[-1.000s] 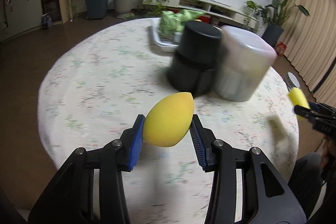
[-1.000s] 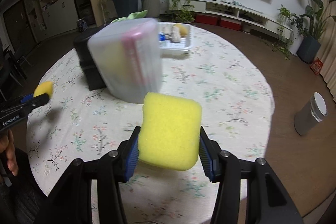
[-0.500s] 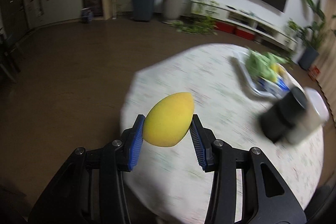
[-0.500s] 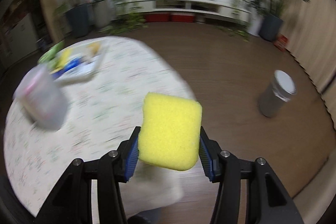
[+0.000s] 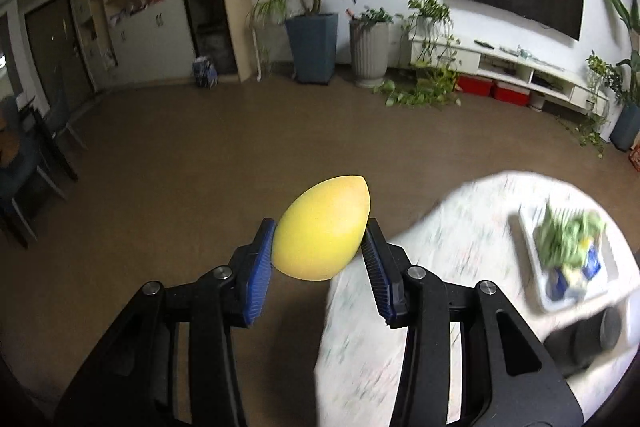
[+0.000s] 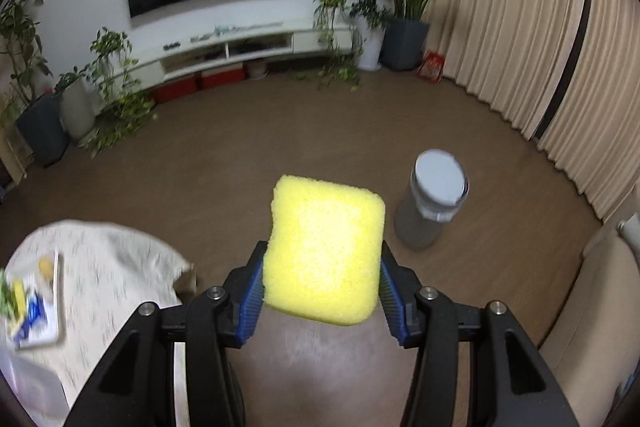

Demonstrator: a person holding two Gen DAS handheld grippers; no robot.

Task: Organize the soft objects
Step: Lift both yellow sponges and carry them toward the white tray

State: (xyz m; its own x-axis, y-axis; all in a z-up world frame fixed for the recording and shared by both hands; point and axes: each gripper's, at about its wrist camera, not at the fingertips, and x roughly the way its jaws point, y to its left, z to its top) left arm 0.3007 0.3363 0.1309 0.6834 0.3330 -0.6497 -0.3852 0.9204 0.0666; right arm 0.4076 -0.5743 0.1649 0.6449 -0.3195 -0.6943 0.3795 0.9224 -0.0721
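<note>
- Left hand-held gripper (image 5: 322,251): clamped on a yellow egg-shaped sponge (image 5: 324,227), blue pads pressing both flanks; the grip looks the same as a second ago.
- Right hand-held gripper (image 6: 322,285): clamped on a square yellow sponge (image 6: 325,251), held upright between the pads, likewise unchanged.
- Change: both cameras have swung outward. A second ago each view faced the black and translucent containers at mid-surface; now the left view looks mostly at brown floor, with the round floral-cloth surface (image 5: 460,227) pushed to the right edge.
- Right view: surface (image 6: 112,259) now low on the left, motion-blurred; the grey bin (image 6: 432,203) on the floor sits to the right, beyond the sponge.
- White tray (image 5: 538,291) holding green and blue items is far right in the left view; a black container (image 5: 588,339) shows at the near right edge.
- Judgement: both sponges are carried off the surface, away from the containers. Neither is placed; the destination is not visible, so the sorting step remains open.
</note>
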